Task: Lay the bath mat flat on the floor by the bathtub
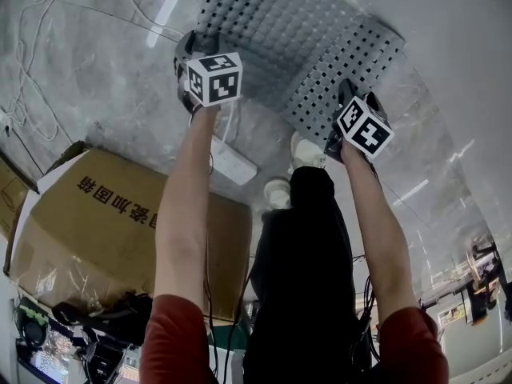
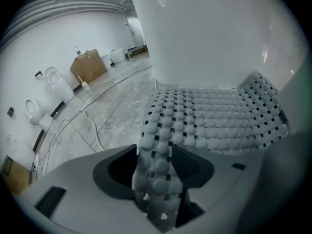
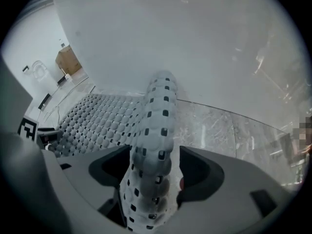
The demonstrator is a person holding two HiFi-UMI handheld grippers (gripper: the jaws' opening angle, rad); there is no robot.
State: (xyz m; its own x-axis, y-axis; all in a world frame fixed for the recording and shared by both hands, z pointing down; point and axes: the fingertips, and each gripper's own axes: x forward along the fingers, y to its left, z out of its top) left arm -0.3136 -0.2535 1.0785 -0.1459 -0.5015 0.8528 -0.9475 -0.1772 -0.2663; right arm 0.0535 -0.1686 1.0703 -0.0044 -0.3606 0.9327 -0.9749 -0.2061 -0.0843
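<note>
The grey bubbled bath mat (image 1: 296,46) with square holes lies spread on the marble floor against the white bathtub wall (image 2: 209,33). Its near edge is lifted into both grippers. My left gripper (image 1: 190,54) is at the mat's near left corner, and in the left gripper view a folded strip of mat (image 2: 156,169) runs between the jaws with a dark gap beside it. My right gripper (image 1: 346,106) is at the near right corner. There a rolled fold of mat (image 3: 153,145) stands between the jaws, with a gap on its right side. Neither pair of pads presses on the mat.
A large cardboard box (image 1: 120,222) lies on the floor at the left. A white power strip (image 1: 232,162) and cables (image 1: 32,22) are near it. The person's feet (image 1: 306,152) stand just behind the mat. White fixtures (image 2: 56,79) line the far wall.
</note>
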